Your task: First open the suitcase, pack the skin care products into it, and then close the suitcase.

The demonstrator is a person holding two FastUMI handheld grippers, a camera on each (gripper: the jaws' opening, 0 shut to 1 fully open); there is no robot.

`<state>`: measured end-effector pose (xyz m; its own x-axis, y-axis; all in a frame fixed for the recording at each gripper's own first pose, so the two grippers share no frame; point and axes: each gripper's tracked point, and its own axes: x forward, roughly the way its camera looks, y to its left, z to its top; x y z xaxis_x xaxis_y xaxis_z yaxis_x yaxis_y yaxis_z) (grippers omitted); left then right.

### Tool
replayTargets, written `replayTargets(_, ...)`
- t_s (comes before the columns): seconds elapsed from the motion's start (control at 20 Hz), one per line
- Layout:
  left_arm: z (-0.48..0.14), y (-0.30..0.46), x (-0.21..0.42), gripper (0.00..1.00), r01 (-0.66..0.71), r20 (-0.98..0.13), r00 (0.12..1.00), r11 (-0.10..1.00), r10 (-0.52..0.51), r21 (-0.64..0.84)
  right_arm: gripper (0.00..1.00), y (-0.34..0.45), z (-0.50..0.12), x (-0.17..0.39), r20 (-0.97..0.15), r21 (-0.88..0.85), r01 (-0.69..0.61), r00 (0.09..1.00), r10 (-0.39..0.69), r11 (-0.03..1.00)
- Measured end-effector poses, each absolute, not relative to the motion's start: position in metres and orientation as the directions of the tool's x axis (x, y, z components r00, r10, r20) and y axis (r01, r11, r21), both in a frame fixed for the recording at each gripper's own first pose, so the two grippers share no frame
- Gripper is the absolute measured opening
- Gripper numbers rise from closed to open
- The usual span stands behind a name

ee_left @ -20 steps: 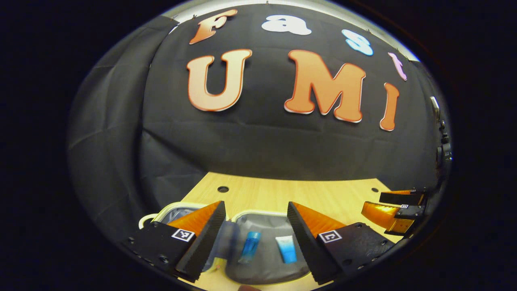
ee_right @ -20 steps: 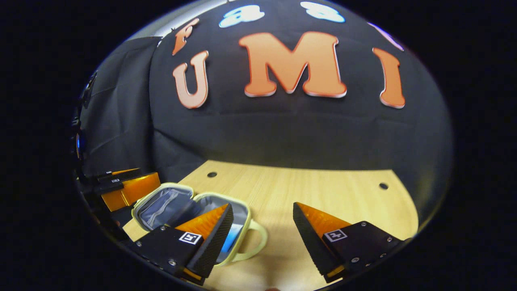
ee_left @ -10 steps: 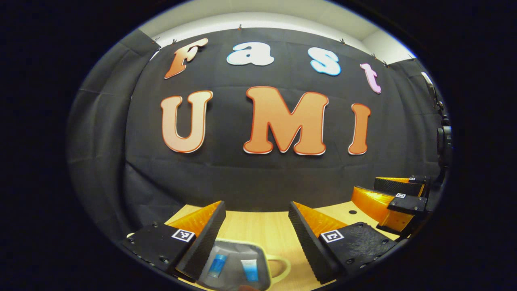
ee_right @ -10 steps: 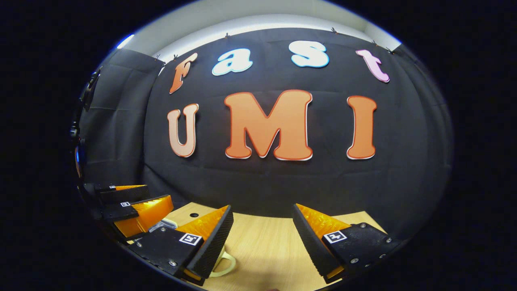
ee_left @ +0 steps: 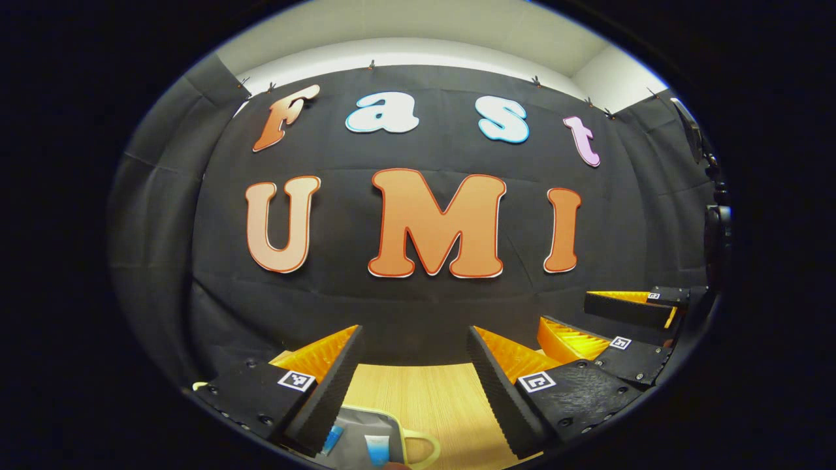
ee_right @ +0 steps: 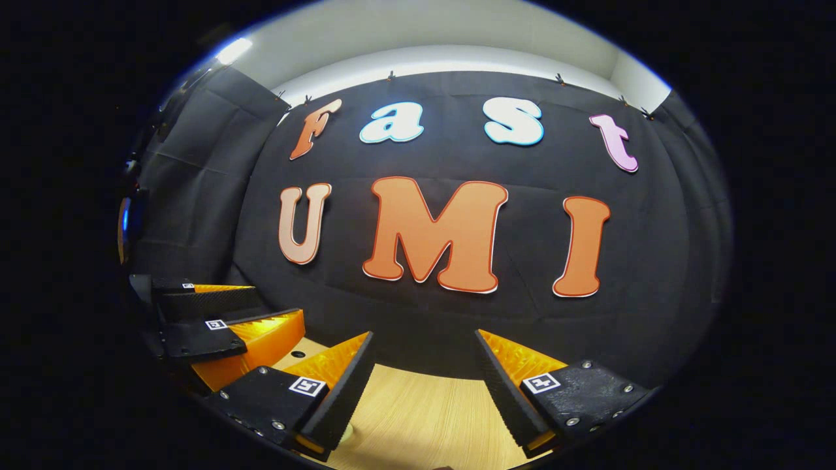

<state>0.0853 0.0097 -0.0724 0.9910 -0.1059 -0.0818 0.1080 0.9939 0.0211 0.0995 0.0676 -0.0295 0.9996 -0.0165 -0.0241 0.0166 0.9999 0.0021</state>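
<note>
In the left gripper view, the left gripper (ee_left: pixel 413 385) is released, its two fingers spread wide with nothing between them, held above the wooden counter (ee_left: pixel 428 398). Nearest, at the bottom edge between and below those fingers, lies the suitcase (ee_left: pixel 392 424), open: a pale yellow-green rim around a grey lining, with a loop handle (ee_left: pixel 421 447) on its right side. Inside it lie two skin care products, a blue bottle (ee_left: pixel 332 439) just beside the left finger, partly hidden by it, and a blue-and-white tube (ee_left: pixel 377 449) a little to its right. They lie near each other but apart.

Farther right in the same view is the right gripper (ee_left: pixel 610 320), its fingers apart and empty, held above the counter's right part.

In the right gripper view, the right gripper (ee_right: pixel 424 385) is likewise released, fingers wide, above bare counter (ee_right: pixel 418 418). A small pale bit of the suitcase handle (ee_right: pixel 344 431) peeps out beside its left finger. To the left, the left gripper (ee_right: pixel 222 313) shows with its fingers spread.

Beyond the counter's far edge hangs the booth's black cloth wall (ee_left: pixel 418 313), with a white ceiling (ee_right: pixel 424 26) above it.
</note>
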Motion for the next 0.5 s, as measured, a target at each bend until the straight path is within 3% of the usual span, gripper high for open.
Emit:
replayTargets(0.25, -0.079, 0.038, 0.093, 0.95, 0.091, -0.098, 0.991, 0.995, -0.088, 0.027, 0.94, 0.084, -0.038, 0.107, -0.048, 0.017, 0.015, 0.999, -0.014, 1.0)
replayTargets(0.5, -0.096, 0.139, 0.099, 1.0, -0.047, -0.11, 0.993, 0.998, 0.05, 0.028, 0.95, 0.099, -0.051, 0.11, -0.091, 0.007, 0.025, 0.996, -0.024, 1.0)
